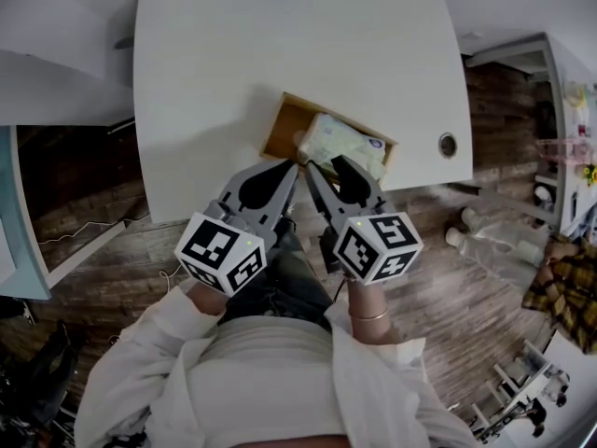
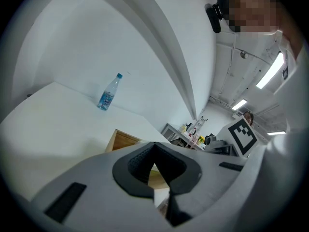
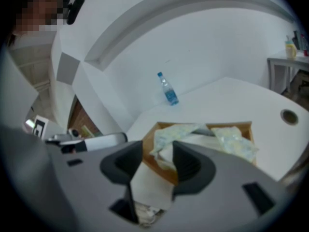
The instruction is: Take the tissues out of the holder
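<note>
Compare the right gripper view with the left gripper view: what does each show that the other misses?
Right only: the crinkled pale tissue pack inside the open wooden box holder, a round table hole, the right tongs open. Left only: a black-and-white marker cube, the left tongs shut, empty. Both: the clear blue-labelled plastic bottle, that holder, the white table.

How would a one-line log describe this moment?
left gripper: shut, empty | right gripper: open, by tissue pack | tissue pack: in wooden holder

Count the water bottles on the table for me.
1. The water bottle stands at the table's far edge, beyond the wooden holder. None appears hidden.
</note>
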Demonstrator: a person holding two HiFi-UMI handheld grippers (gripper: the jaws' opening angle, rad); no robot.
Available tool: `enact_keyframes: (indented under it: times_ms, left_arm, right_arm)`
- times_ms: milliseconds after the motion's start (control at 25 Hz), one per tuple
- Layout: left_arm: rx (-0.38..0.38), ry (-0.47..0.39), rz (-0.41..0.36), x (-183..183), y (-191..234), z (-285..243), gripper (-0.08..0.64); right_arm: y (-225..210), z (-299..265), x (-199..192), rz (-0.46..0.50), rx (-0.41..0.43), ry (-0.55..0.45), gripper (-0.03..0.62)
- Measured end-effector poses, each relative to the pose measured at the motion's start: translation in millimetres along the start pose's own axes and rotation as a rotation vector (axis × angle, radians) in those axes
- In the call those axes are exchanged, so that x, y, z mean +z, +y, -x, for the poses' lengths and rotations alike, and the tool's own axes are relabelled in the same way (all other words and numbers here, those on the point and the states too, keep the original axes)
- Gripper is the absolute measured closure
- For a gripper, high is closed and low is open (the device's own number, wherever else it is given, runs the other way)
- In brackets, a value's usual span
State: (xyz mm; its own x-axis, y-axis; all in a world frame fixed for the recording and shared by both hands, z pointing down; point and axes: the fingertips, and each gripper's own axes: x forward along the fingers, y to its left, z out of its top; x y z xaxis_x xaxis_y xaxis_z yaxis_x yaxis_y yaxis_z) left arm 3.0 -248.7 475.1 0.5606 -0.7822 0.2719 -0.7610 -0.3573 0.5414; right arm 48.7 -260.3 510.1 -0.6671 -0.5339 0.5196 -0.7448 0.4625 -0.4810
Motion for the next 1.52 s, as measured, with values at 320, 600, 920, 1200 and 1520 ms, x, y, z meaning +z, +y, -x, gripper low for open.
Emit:
enact_keyframes:
  times_ms: [320, 600, 920, 1200, 1520]
  left_arm:
    - [0.002, -0.023, 0.006, 8.9, 5.2, -0.5, 0.545]
    - [0.003, -0.015, 0.014, 6.9, 9.6, -0.8, 0.545]
    - [0.001, 0.013, -0.002, -1.0, 11.0, -1.9, 0.545]
    - [-0.014, 0.007, -0.019, 2.9, 5.6, 0.2, 0.545]
    - [-0.051, -0.008, -0.056, 10.0, -13.6, 0.8, 0.545]
  right_arm:
    - [-3.6, -5.1, 3.0, 0.006, -0.038, 0.028, 0.448]
    - [-7.4, -3.2, 6.0, 0.027, -0.06, 0.011, 0.54]
    - [-4.6, -1.0, 8.1, 0.122, -0.058, 0.002, 0.556]
    - [-5.4, 10.8, 21.8, 0.174, -0.088, -0.055, 0.578]
    - [-5.9, 31.4, 37.7, 0.199, -0.117, -0.111, 0.579]
